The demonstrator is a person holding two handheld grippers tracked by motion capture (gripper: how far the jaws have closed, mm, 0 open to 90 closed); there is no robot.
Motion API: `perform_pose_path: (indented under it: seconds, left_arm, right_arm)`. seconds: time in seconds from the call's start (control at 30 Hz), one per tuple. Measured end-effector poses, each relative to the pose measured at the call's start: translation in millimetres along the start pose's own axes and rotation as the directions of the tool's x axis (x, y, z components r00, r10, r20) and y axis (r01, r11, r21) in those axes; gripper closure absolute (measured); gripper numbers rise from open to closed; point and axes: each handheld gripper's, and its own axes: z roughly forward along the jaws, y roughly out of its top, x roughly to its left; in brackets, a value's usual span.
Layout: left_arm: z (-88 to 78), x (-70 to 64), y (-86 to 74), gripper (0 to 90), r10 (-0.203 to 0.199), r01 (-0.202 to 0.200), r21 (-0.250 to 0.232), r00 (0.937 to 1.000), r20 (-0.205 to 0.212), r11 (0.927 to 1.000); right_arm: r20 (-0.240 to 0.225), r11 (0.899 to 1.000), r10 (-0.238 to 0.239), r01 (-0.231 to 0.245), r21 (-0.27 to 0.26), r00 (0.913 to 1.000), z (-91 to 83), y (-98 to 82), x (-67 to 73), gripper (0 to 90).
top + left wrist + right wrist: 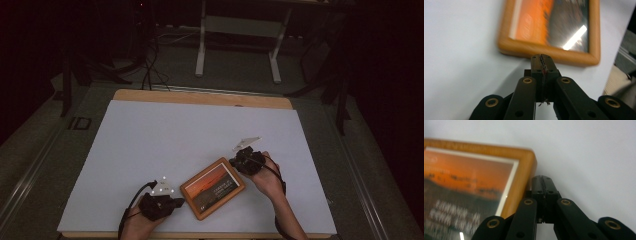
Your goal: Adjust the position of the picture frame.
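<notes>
The picture frame (212, 188) lies flat on the tabletop (165, 135). The left tool (172, 202) and right tool (240, 161), both closed and empty, flank its short ends. Likely repositioning; next, push or open to grip an edge.

Counter (150, 130): white sheet over wooden top, light wood edge (200, 97) exposed along far side. Evenly lit, matte, no marks.
Floor (35, 145): grey carpet on both sides, darker toward far end.
Floor strip (30, 172): pale rail running diagonally at left; matching one (367, 185) at right.
Second table frame (237, 45): white metal legs with flat feet, beyond far edge.
Cables (150, 65): black, bundled and trailing over floor, far left.
Stand legs (325, 80): dark, far right.
Room: dim, corners falling to black; light concentrated on white sheet.
</notes>
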Motion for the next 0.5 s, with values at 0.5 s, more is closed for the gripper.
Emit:
perform_pose_path:
  seconds: [0.5]
  left_arm:
    - [22.7,38.2,34.4,89.6,0.026,-0.026,0.004,0.9971,-0.071,0.9996]
  right_arm:
    - [0.004,0.998,0.0,0.0,0.069,1.0,-40.4,-66.8,26.2,89.5]
